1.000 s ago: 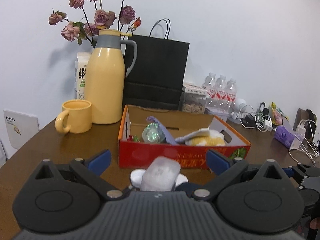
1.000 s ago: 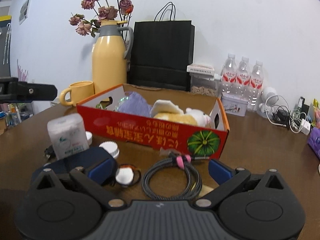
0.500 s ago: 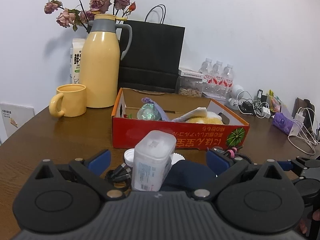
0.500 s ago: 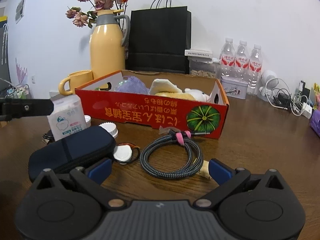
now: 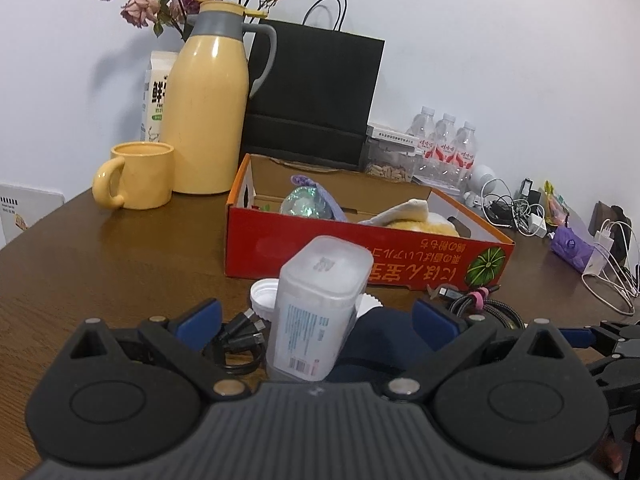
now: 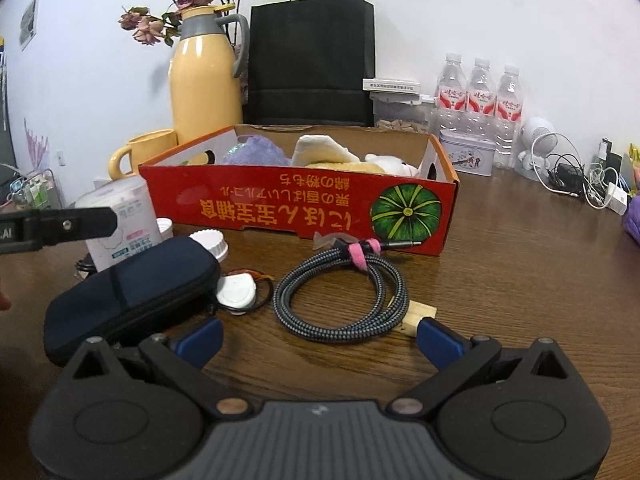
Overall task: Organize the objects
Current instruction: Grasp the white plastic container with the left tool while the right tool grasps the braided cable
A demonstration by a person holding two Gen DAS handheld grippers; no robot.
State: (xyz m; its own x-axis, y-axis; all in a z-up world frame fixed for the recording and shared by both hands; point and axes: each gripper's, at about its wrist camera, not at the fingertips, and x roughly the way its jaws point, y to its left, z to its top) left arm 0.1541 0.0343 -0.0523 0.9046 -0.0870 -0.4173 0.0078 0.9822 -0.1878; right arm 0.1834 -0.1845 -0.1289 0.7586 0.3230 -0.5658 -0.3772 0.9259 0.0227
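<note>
Both tongs, left (image 5: 316, 316) and right (image 6: 318, 334), gape wide, holding nothing. The red box (image 6: 280, 210) bears upside-down yellow characters beside a printed green pumpkin (image 6: 406, 212); bottle (image 6: 452, 94) labels unreadable.

My brown wooden table (image 6: 500, 280) carries a red box (image 6: 280, 208), coiled cable (image 6: 344, 296), navy pouch (image 6: 128, 296), and a yellow mug (image 5: 138, 176) toward its far-left edge.
</note>
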